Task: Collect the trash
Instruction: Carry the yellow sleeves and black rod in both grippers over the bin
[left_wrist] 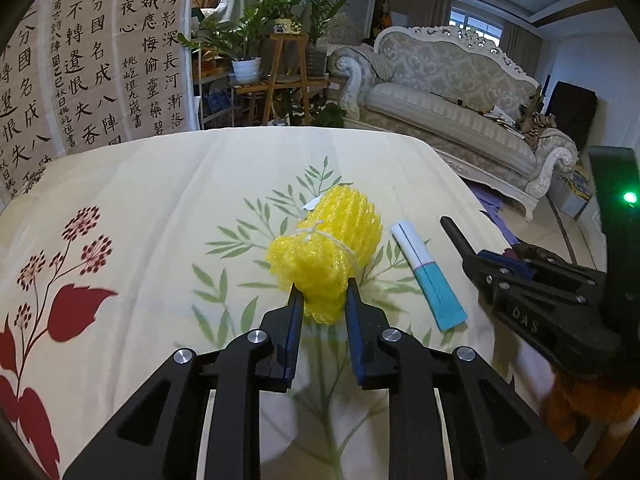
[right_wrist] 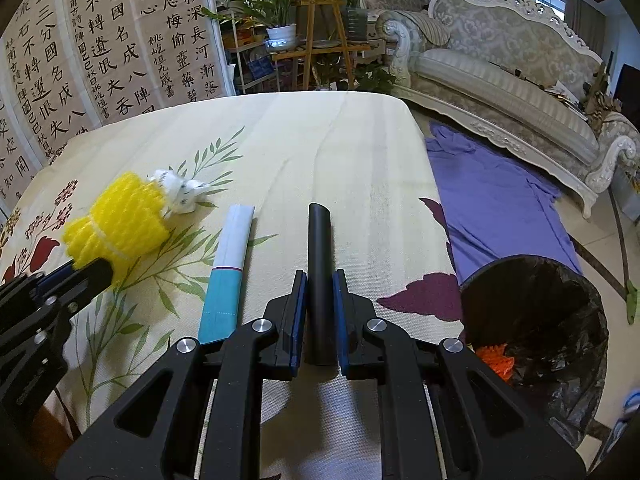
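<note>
My left gripper (left_wrist: 322,290) is shut on a yellow foam net bundle (left_wrist: 326,244) tied with white string; it also shows in the right wrist view (right_wrist: 120,224). My right gripper (right_wrist: 320,280) is shut on a black tube (right_wrist: 319,264) that sticks forward past the fingertips; the tube also shows in the left wrist view (left_wrist: 456,232). A white and teal paper packet (right_wrist: 228,268) lies flat on the table between the two grippers, also in the left wrist view (left_wrist: 428,276). A crumpled white paper (right_wrist: 180,192) lies just behind the yellow bundle.
The table wears a cream floral cloth (right_wrist: 320,152). A bin with a black liner (right_wrist: 540,336) stands on the floor off the table's right edge, with orange netting inside. A purple cloth (right_wrist: 492,196) lies on the floor. A sofa (right_wrist: 500,76) stands beyond.
</note>
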Available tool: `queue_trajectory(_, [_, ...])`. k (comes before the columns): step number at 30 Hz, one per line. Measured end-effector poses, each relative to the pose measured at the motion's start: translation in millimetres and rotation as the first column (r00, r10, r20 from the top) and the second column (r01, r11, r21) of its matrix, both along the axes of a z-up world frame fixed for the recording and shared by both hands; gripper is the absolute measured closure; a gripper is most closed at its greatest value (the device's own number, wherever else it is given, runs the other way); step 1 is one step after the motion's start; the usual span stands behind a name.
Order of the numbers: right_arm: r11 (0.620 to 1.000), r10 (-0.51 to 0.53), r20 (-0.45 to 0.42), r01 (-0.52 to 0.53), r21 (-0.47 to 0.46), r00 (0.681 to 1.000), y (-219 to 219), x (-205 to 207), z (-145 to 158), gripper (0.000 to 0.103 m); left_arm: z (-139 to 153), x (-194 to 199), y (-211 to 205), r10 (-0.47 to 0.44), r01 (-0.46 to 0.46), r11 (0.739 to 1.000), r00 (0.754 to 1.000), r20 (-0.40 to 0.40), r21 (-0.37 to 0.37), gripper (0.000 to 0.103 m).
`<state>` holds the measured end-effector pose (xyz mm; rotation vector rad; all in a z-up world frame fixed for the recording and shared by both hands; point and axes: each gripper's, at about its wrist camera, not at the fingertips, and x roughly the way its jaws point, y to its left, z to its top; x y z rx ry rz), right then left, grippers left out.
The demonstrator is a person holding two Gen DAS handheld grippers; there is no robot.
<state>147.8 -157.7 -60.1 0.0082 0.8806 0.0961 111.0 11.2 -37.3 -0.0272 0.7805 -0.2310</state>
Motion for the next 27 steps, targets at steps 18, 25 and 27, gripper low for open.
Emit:
queue_trajectory(18, [1.000, -0.008, 0.005, 0.008, -0.021, 1.000, 2, -1, 2, 0.090, -4, -35, 36, -0.015, 0.016, 0.999, 0.999, -0.034, 0.029, 0.081])
queue_trajectory(25, [1.000, -0.015, 0.016, 0.015, -0.004, 1.000, 1, -14, 4, 0.090, -1, -45, 46, 0.031, -0.031, 0.999, 0.999, -0.006, 0.011, 0.081])
queue_trajectory(27, [1.000, -0.016, 0.021, 0.016, -0.006, 1.000, 1, -19, 5, 0.090, 1, -46, 47, 0.040, -0.040, 0.999, 0.999, -0.003, -0.002, 0.081])
